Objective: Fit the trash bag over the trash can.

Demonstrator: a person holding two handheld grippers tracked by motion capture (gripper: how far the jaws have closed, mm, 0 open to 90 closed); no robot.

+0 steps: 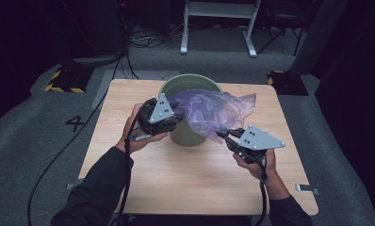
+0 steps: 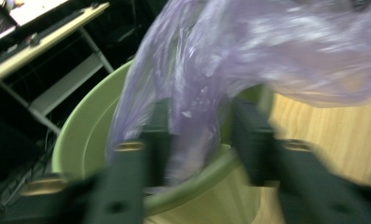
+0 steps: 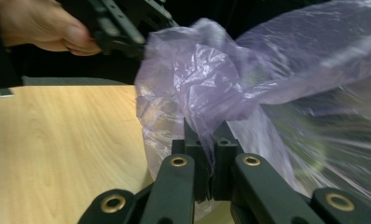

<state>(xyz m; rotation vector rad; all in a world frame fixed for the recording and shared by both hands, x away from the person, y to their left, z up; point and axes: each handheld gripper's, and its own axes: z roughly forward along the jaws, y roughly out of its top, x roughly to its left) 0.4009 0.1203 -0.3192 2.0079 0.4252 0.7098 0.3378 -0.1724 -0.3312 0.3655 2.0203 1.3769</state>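
high view: wooden table (image 1: 143,183), pale green plastic bin (image 1: 189,84) standing upright near 12 o'clock of the tabletop, thin purple bin bag (image 1: 214,110) draped over its rim and spilling off toward 4 o'clock. left gripper (image 1: 172,117) sits at the bin's 9 o'clock, at the rim. left gripper view is blurred, but its jaws stand part open astride the bin rim (image 2: 193,179) with a fold of the bag (image 2: 193,135) hanging between them; pads not pressing on the film as far as i can tell, so nothing clamped there yet. right gripper (image 1: 222,135) is at the bin's 4 o'clock, off the rim, over the table. right gripper view: jaws clenched tight on a bunched corner of the bag (image 3: 207,100), film pulled taut away from the bin.

step in hand, as i read it: lining the bin, bag half spread, mouth not yet round the rim. next move likely needs the left jaws to pinch the film at the rim, then both to stretch the mouth open and fold it over the edge. risk: thin film may tear or slip.
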